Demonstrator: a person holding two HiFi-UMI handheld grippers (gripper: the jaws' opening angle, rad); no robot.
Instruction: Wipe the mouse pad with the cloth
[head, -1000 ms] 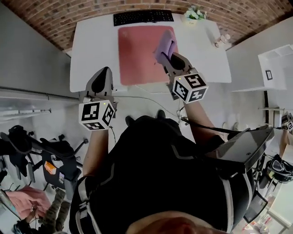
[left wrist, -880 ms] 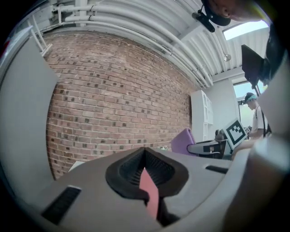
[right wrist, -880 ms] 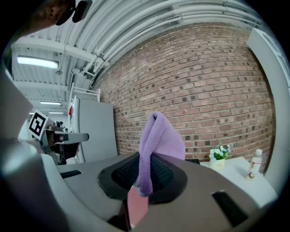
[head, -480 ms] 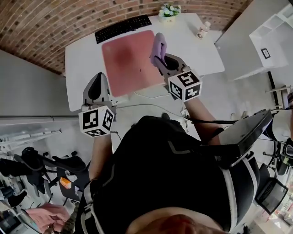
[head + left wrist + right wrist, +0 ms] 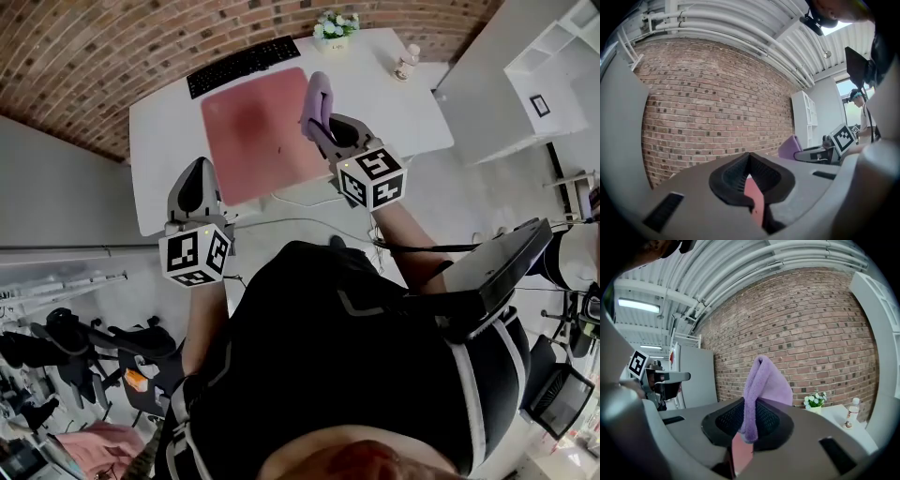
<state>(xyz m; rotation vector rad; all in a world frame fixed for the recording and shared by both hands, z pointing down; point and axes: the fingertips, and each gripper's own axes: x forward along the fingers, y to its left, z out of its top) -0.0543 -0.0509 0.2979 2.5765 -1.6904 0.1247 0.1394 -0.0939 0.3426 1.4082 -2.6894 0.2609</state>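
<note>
– Right gripper (image 5: 317,129), raised above the table: what does it carry?
– Its jaws are clamped on the purple cloth (image 5: 765,380), which stands up in a fold above them. In the head view the cloth hangs over the right edge of the pink mouse pad (image 5: 248,127) and does not appear to touch it. Left gripper (image 5: 195,178) is closed on nothing, near the front edge of the table (image 5: 150,202).
– What might fail from here?
– Most likely the grip. Only a narrow fold is pinched, so a hard drag across the pad could pull the cloth free. It could also stay bunched and wipe only a thin strip. Nothing holds the pad down, so friction may slide it toward the keyboard (image 5: 242,62) just behind it.
– And room to move?
– Pad surface is bare, with open table on both sides. Strokes toward the far right corner approach the flower pot (image 5: 330,28) and the small bottle (image 5: 405,62), though both stand well apart from the pad. A cable (image 5: 281,223) runs below the near edge, under the grippers.
</note>
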